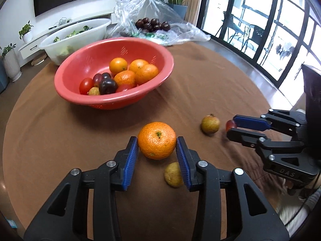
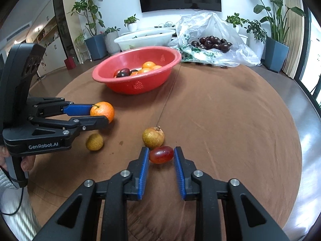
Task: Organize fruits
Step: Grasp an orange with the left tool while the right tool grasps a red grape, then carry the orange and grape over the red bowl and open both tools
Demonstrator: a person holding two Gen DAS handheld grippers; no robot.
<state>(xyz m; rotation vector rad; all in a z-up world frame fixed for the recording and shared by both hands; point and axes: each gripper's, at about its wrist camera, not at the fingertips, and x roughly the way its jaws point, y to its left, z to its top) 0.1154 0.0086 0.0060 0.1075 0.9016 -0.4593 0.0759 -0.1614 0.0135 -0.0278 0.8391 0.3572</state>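
A red bowl [image 1: 66,76] [image 2: 138,86] on the brown table holds oranges, dark plums and red tomatoes. My left gripper [image 1: 157,140] [image 2: 100,114] has its blue pads against both sides of a loose orange [image 1: 156,140] [image 2: 102,111] on the table. My right gripper [image 2: 161,154] [image 1: 230,127] has its pads around a small red grape-like fruit [image 2: 161,154] [image 1: 230,125]. A yellow-green round fruit [image 1: 210,124] [image 2: 153,137] lies just beyond the red fruit. A small yellowish fruit [image 1: 173,174] [image 2: 94,141] lies under the left gripper.
A clear plastic bag [image 1: 160,14] [image 2: 212,30] with dark plums [image 1: 152,24] [image 2: 212,43] lies at the table's far edge. A white tub [image 1: 76,34] [image 2: 144,38] stands behind the bowl. Potted plants and a TV line the wall.
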